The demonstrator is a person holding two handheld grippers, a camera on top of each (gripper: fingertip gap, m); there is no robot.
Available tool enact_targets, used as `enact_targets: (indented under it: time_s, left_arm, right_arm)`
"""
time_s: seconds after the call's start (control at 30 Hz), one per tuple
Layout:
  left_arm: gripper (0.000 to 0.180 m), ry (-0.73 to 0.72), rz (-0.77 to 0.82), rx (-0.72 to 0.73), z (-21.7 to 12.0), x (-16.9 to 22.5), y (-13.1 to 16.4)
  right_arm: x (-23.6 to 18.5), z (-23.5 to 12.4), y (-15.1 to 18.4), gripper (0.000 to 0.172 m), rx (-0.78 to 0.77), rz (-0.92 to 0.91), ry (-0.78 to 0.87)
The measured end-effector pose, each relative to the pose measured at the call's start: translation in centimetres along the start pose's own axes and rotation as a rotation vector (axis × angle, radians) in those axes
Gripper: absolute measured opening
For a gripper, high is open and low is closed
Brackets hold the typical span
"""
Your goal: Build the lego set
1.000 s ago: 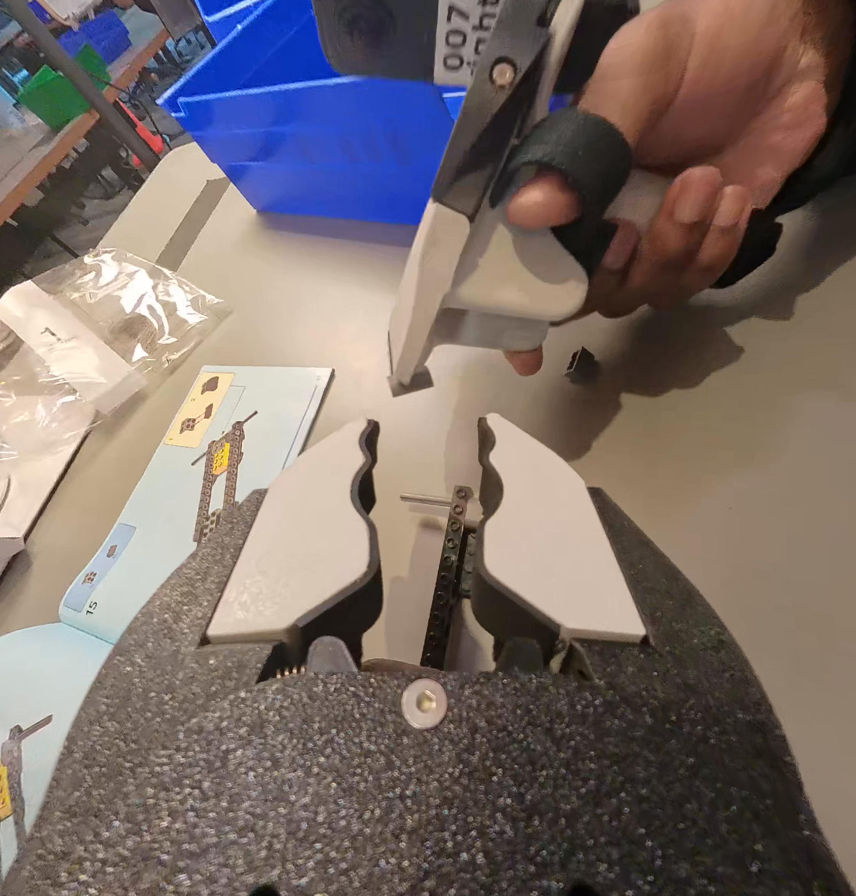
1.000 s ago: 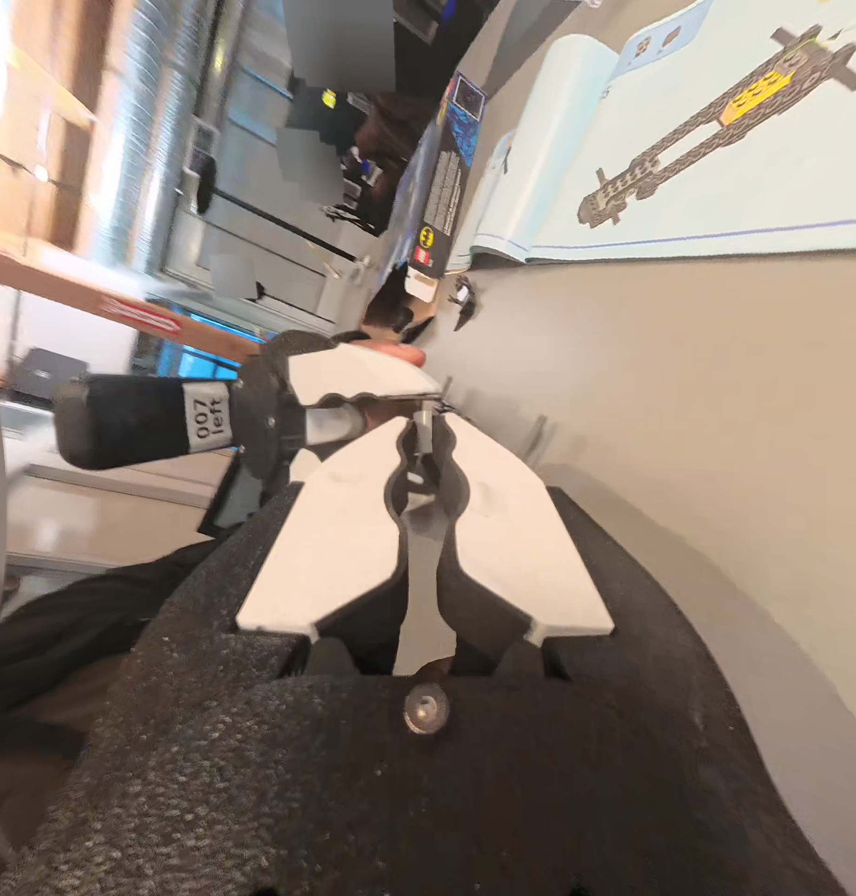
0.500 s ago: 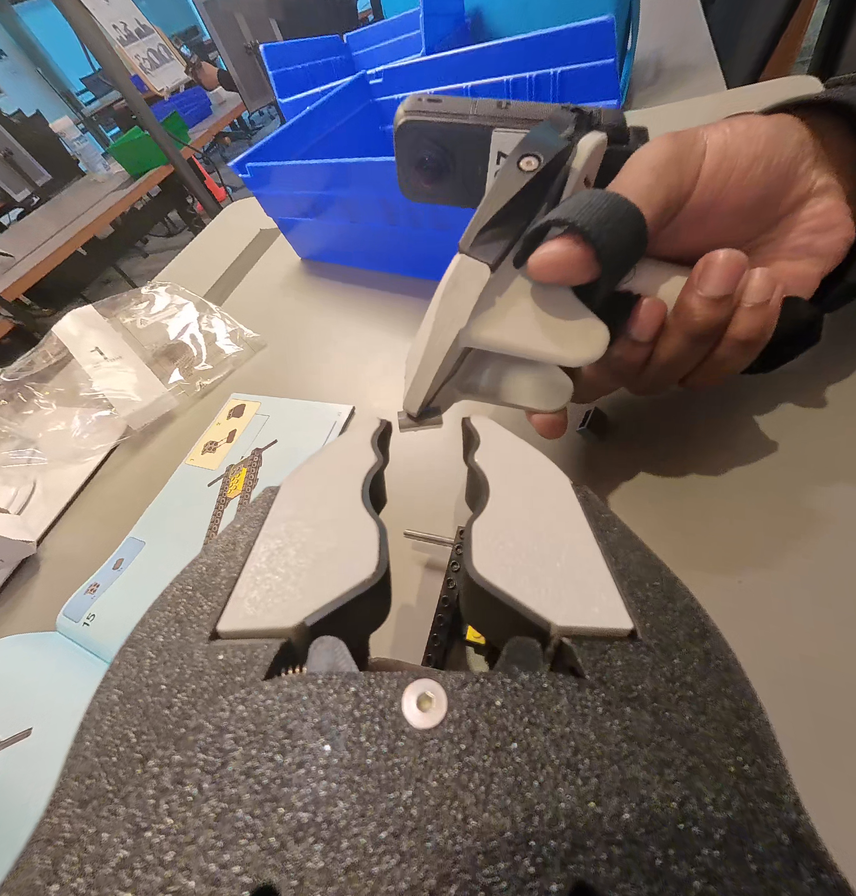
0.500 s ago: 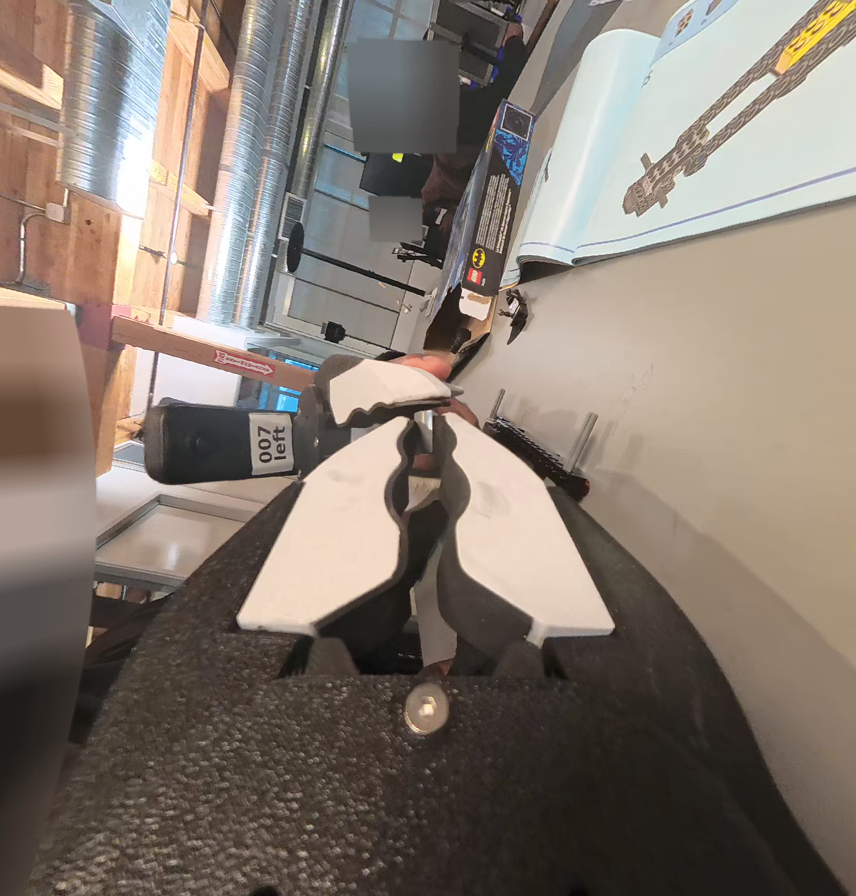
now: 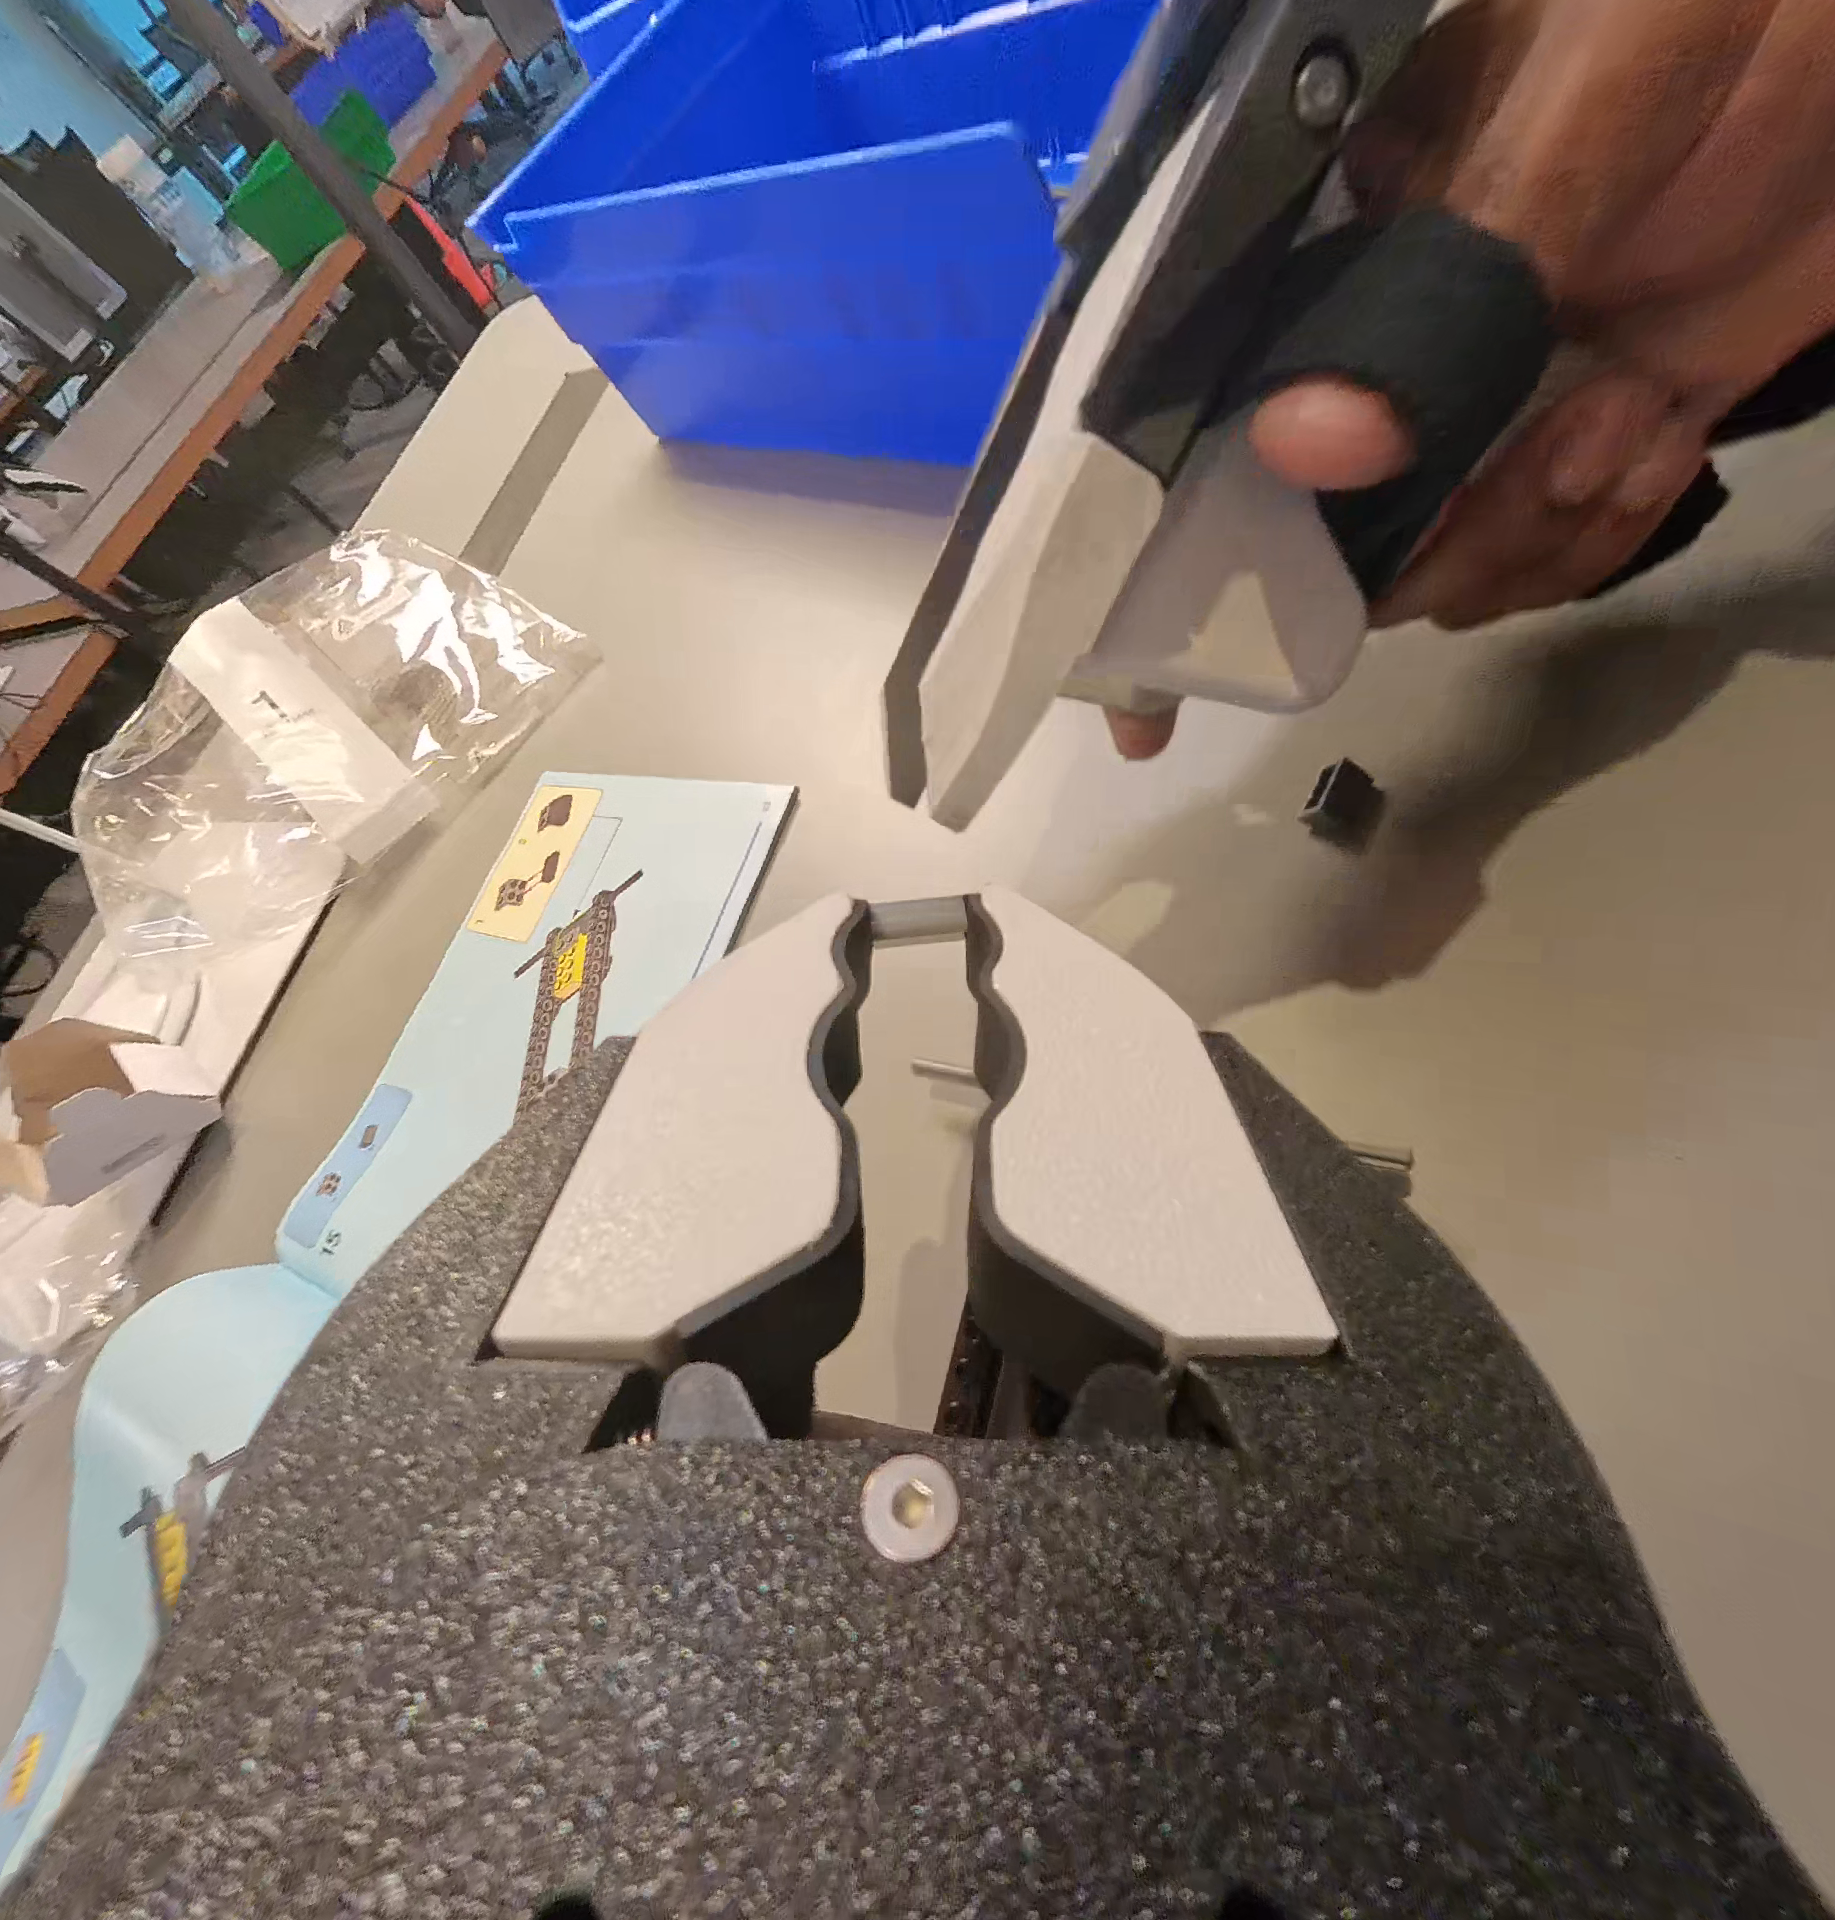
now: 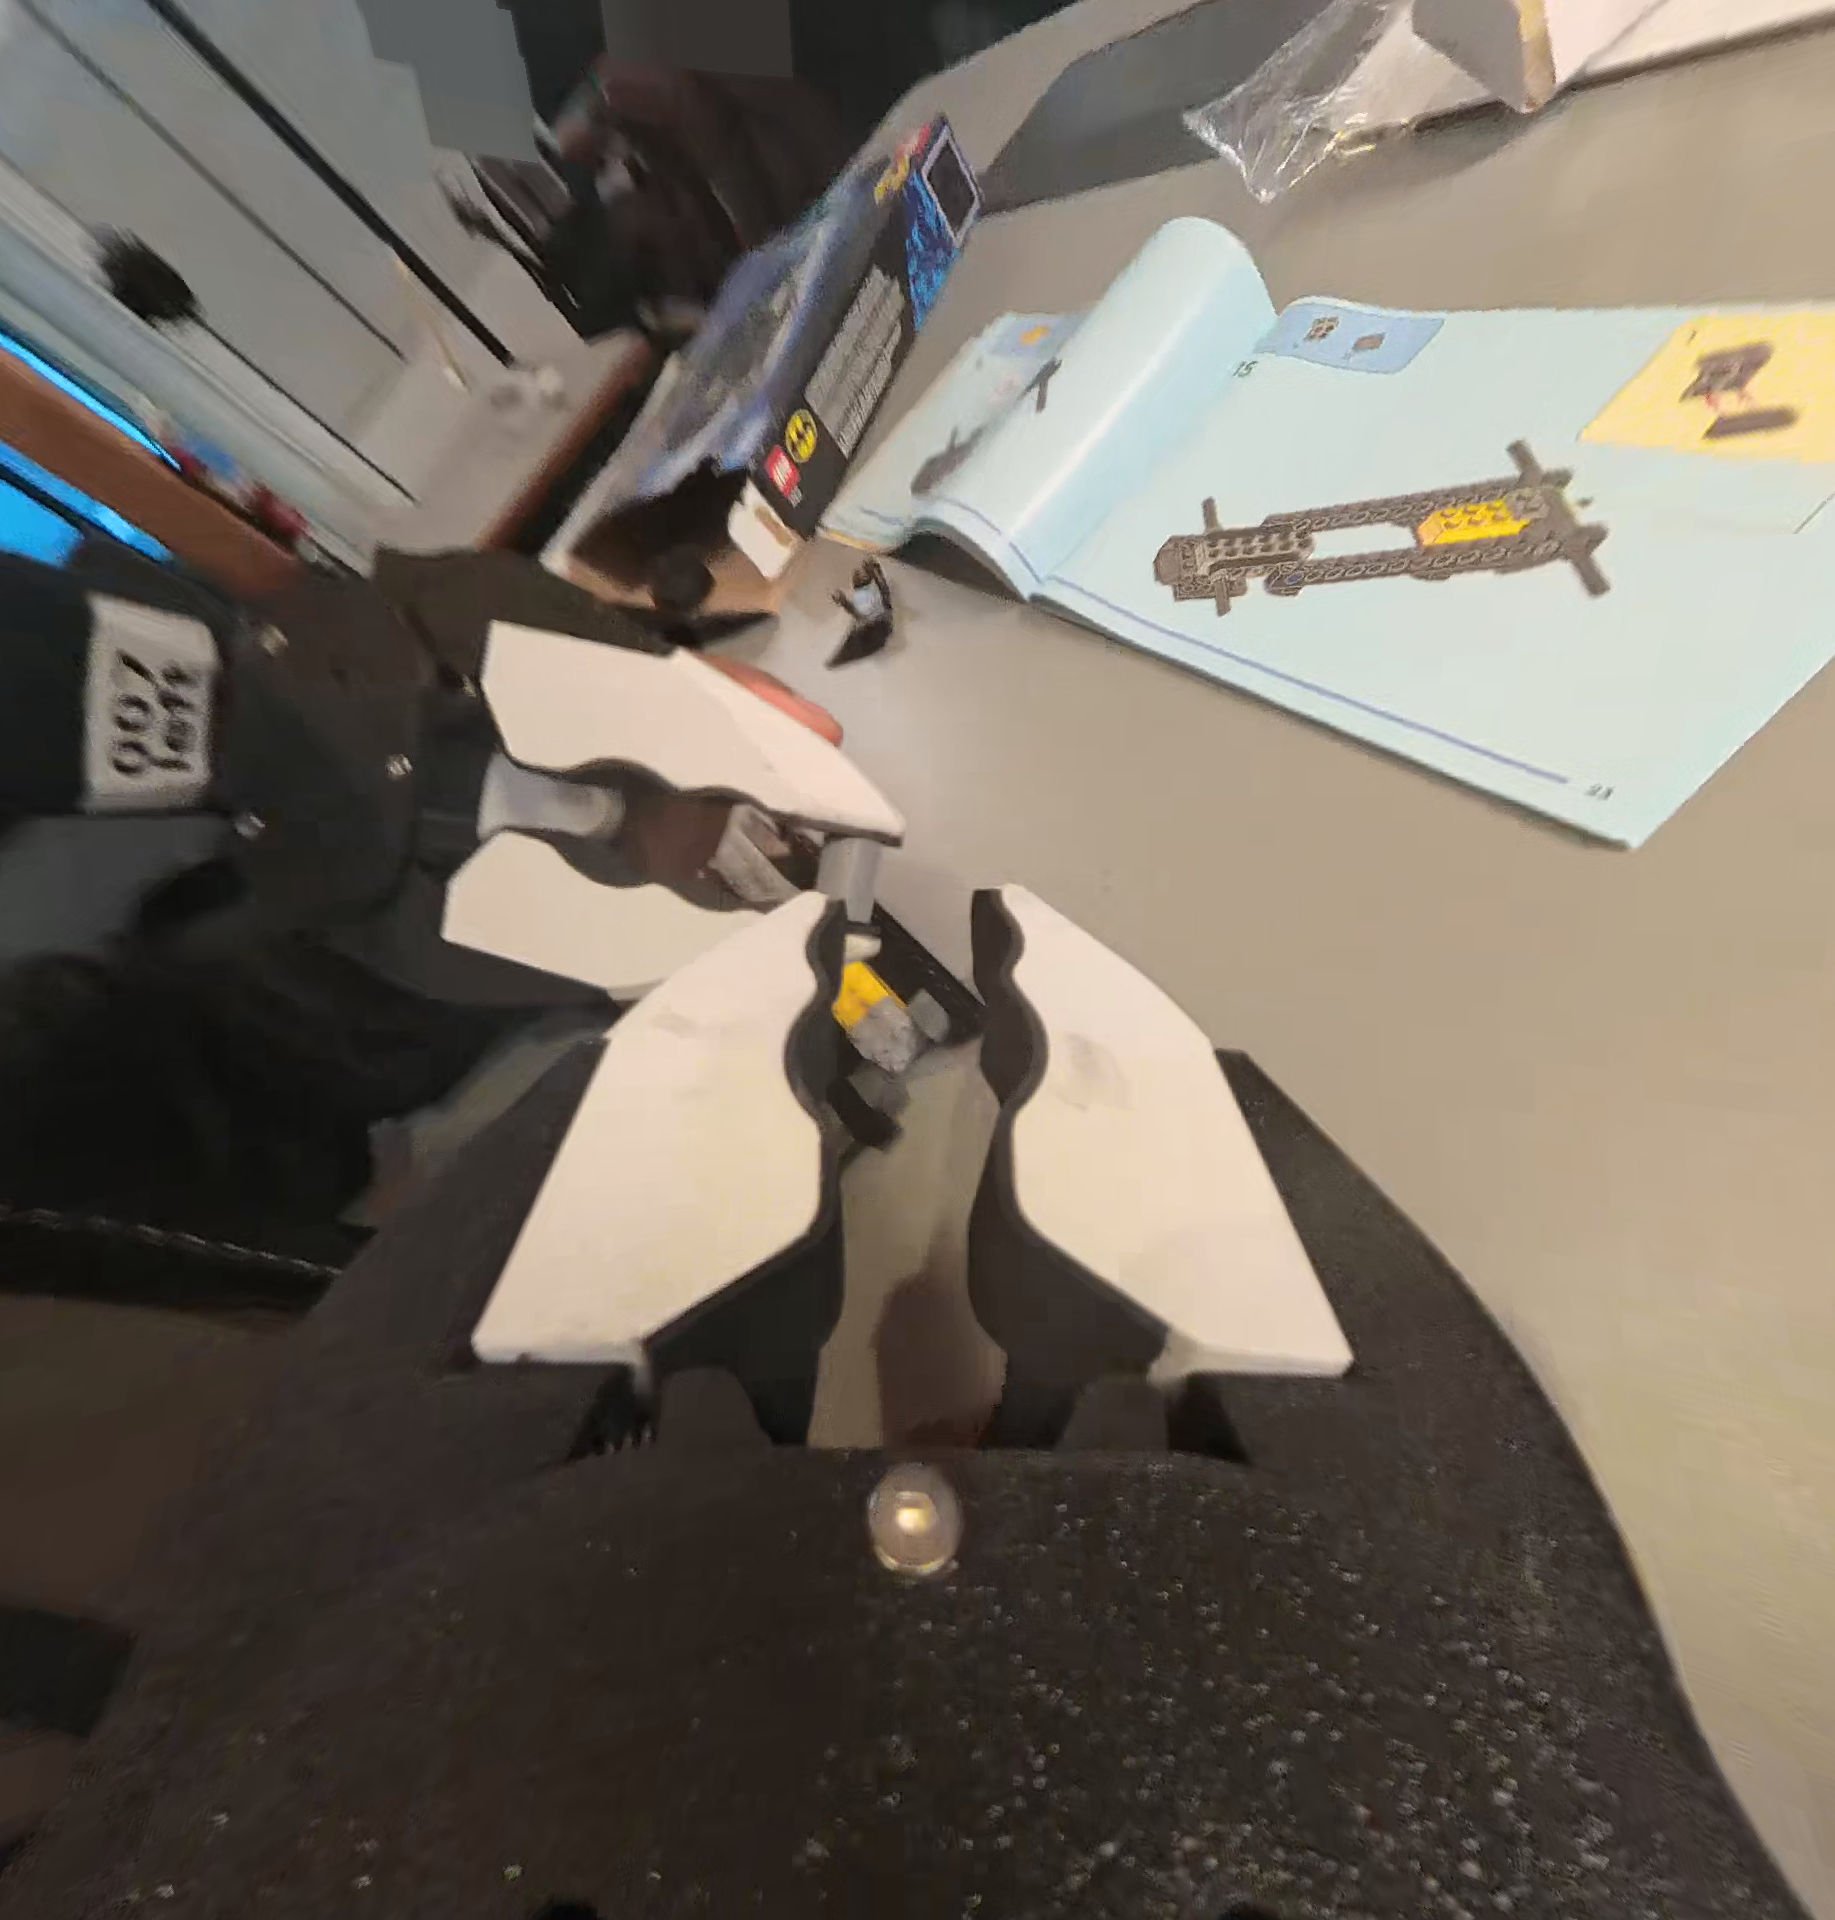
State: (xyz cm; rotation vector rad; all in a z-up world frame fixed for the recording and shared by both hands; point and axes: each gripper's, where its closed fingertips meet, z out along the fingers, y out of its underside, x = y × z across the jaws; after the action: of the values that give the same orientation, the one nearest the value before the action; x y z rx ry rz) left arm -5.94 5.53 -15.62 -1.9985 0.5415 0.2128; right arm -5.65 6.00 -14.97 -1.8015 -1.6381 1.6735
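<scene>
Left gripper point(image 5: 918, 920) clamped on small grey cylinder piece point(image 5: 918, 922), both pads pressing its ends. Right gripper point(image 6: 908, 914) parted, bare, hanging just above and ahead of it. Black-and-yellow brick build point(image 6: 892, 1013) on grey table point(image 5: 1515, 1143) right under both. Instruction booklet point(image 5: 622, 914) off to left gripper's left, blue bins point(image 5: 788, 312) further ahead.

Workshop: benches point(image 5: 113, 416), blue bins point(image 5: 788, 260).
</scene>
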Motion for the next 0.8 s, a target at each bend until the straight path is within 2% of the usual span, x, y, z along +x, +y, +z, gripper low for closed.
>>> enact_targets:
  time_s: [0.1, 0.17, 0.33, 0.47, 0.53, 0.63, 0.8]
  left_arm:
    - [0.017, -0.006, 0.054, -0.021, 0.2, 0.4, 0.1]
    - [0.017, -0.038, 0.103, -0.04, 0.3, 0.4, 0.3]
    - [0.017, -0.089, 0.202, -0.079, 0.5, 0.5, 0.5]
    - [0.017, -0.115, 0.262, -0.097, 0.8, 0.9, 0.5]
    - [0.017, -0.123, 0.278, -0.099, 0.9, 1.0, 0.4]
    - [0.017, -0.131, 0.291, -0.105, 0.9, 1.1, 0.2]
    - [0.018, -0.122, 0.276, -0.084, 0.8, 1.3, 0.0]
  right_arm:
    - [-0.5, 0.4, 0.8, 0.021, -0.085, -0.118, 0.056]
    - [-0.8, 0.6, 0.9, 0.018, -0.098, -0.115, 0.052]
    - [-1.1, 0.9, 1.1, 0.023, -0.113, -0.067, 0.025]
    - [-0.9, 1.2, 1.4, 0.026, -0.135, -0.1, 0.066]
    - [-0.7, 1.3, 1.7, 0.026, -0.146, -0.112, 0.086]
    - [-0.6, 1.6, 2.1, 0.014, -0.158, -0.131, 0.102]
    - [-0.7, 1.3, 2.1, 0.013, -0.15, -0.124, 0.07]
